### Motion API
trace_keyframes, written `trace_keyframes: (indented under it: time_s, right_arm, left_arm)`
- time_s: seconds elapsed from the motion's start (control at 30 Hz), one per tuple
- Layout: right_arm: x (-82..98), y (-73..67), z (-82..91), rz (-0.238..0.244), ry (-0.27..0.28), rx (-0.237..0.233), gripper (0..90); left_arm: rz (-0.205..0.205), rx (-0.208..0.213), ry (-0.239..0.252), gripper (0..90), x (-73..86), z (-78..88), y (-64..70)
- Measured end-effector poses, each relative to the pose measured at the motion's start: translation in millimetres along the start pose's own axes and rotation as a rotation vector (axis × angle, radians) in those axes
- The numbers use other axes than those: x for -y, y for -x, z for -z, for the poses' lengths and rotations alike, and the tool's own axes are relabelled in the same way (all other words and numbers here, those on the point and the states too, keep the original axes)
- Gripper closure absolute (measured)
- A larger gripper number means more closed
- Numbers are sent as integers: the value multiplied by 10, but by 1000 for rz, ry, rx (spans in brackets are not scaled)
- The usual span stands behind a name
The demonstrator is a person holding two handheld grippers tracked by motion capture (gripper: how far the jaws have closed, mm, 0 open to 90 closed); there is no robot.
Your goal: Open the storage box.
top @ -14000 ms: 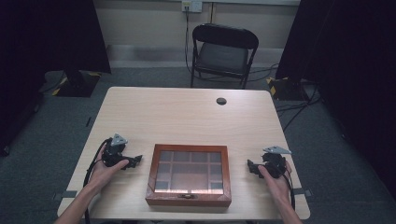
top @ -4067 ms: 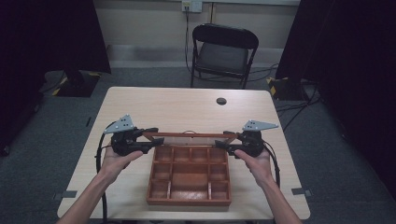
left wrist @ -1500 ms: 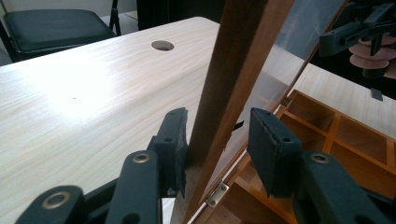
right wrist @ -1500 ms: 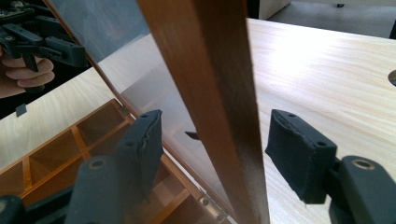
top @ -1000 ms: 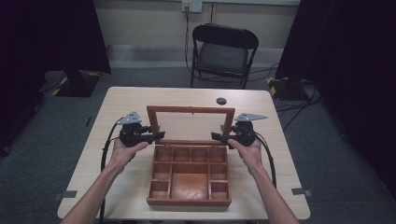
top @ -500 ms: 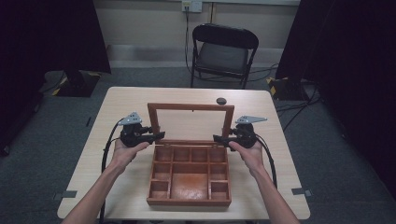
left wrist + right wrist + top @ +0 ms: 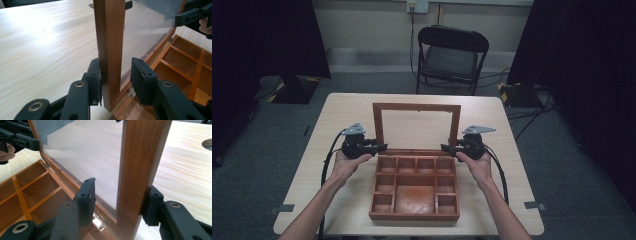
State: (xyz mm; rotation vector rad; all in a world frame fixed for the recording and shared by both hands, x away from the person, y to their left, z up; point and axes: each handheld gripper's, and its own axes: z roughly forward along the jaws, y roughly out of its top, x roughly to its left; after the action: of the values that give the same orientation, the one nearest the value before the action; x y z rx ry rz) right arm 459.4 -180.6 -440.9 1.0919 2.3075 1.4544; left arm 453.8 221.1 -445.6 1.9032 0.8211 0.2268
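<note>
Standing upright now, lid point(image 7: 416, 127) raised further, both tools point(image 7: 381, 147) point(image 7: 447, 148) open astride its rails

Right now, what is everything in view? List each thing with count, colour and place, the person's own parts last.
Wooden box: one, reddish brown, open compartments, near middle of the table.
Lid: one, brown frame with clear pane, upright at the box's far edge.
Hinges: small, silver, between lid and box.
Table: one, light wood.
Chair: one, black, beyond the table.
Left tongs: black, jaws open around the lid's left post.
Right tongs: black, jaws open around the lid's right post.
Hands: two, left, right, each holding its tongs.
</note>
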Motion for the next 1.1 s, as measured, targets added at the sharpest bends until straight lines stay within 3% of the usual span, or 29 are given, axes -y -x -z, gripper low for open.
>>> trace_keyframes:
  time_s: [0.5, 0.67, 0.8, 1.1]
  right_arm:
    - [11, 50, -59, -12, -3, 15, 510]
    - [22, 94, -93, -39, -8, 11, 488]
    - [23, 111, -121, -52, -8, 18, 463]
    - [21, 115, -185, -76, -1, 35, 416]
  left_arm:
    - [36, -32, -1, 596, 13, -52, -53]
    - [38, -46, -27, 601, -16, -89, -93]
    - [73, -28, -23, 605, -9, -112, -123]
    - [82, -5, -28, 593, 32, -113, -172]
